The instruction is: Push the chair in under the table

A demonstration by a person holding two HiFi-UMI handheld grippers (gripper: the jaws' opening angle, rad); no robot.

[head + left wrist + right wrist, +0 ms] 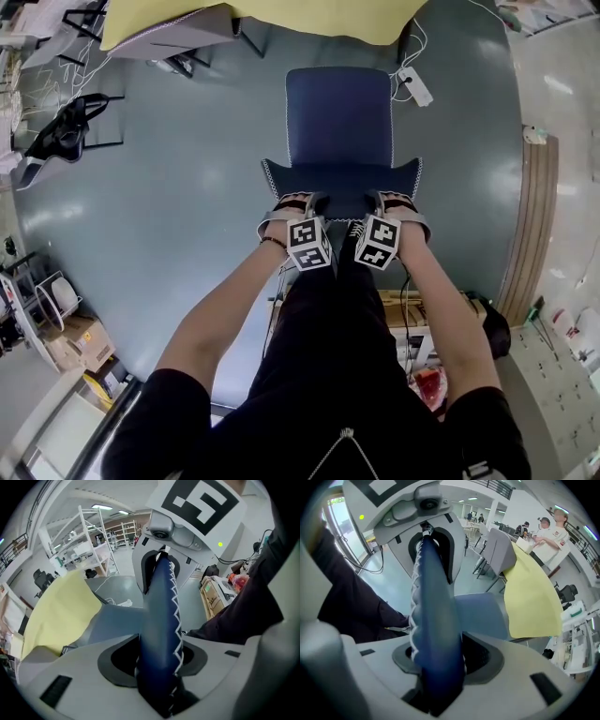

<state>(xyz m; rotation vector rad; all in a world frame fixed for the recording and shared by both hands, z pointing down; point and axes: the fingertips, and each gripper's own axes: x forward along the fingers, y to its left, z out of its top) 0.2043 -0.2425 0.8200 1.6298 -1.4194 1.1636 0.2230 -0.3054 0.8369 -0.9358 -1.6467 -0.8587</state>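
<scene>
the jaws of the left gripper (317,200) stood fairly wide and were closed on the top edge of the dark blue backrest (159,620), which filled the gap between them. the jaws of the right gripper (375,198) pinched the same edge in the same way, just beside the left one. in each gripper view the backrest, with its white zigzag stitching, ran straight away from the jaws to the other gripper and its marker cube. both grippers pointed steeply down, and the person's two bare forearms reached forward to them, above black trousers.

the chair (339,112) stood on the grey-blue floor (187,197), with its seat pointing away from the person toward the table (178,37). a yellow cloth (309,17) covered the table. the far edge of the seat was near the table's edge, but almost the whole seat was out on the open floor.

a white power strip (415,86) lay on the floor just beside the chair's right side. cardboard boxes (86,342) stood well apart at the lower left. in the left gripper view white shelving (89,545) stood behind the table, and in the right gripper view some people (553,527) stood beyond the table.
</scene>
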